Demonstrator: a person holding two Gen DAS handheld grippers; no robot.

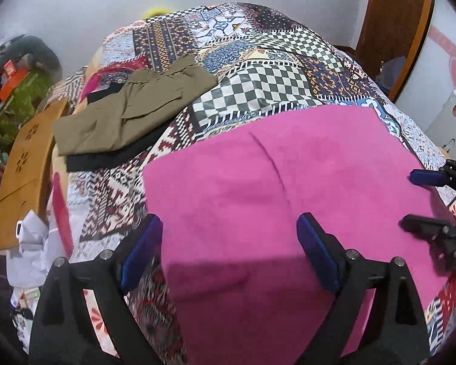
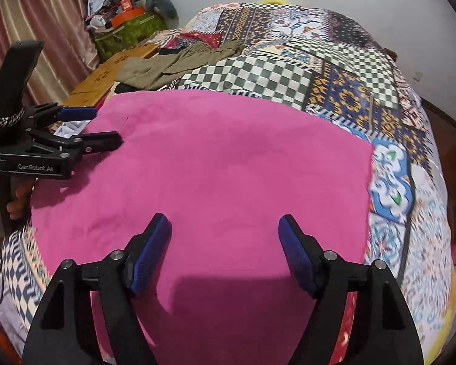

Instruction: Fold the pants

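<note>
pink pants (image 2: 215, 164) flat on patchwork bedspread (image 2: 343, 91), under both tongs | left gripper (image 1: 229, 248) spread, empty | right gripper (image 2: 225, 243) spread, empty, likely poised for next fold | olive pants (image 1: 130, 112) beyond, set aside

Patchwork-covered bed (image 1: 258, 70), white wall (image 1: 60, 9), pink curtain (image 2: 45, 30)

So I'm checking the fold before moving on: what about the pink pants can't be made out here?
- Near edge of the pink pants: cut off by the frame bottom and covered by the left gripper and right gripper, both views.
- Waistband and leg openings: not discernible in either view.
- Layer count: only the top surface shows.
</note>
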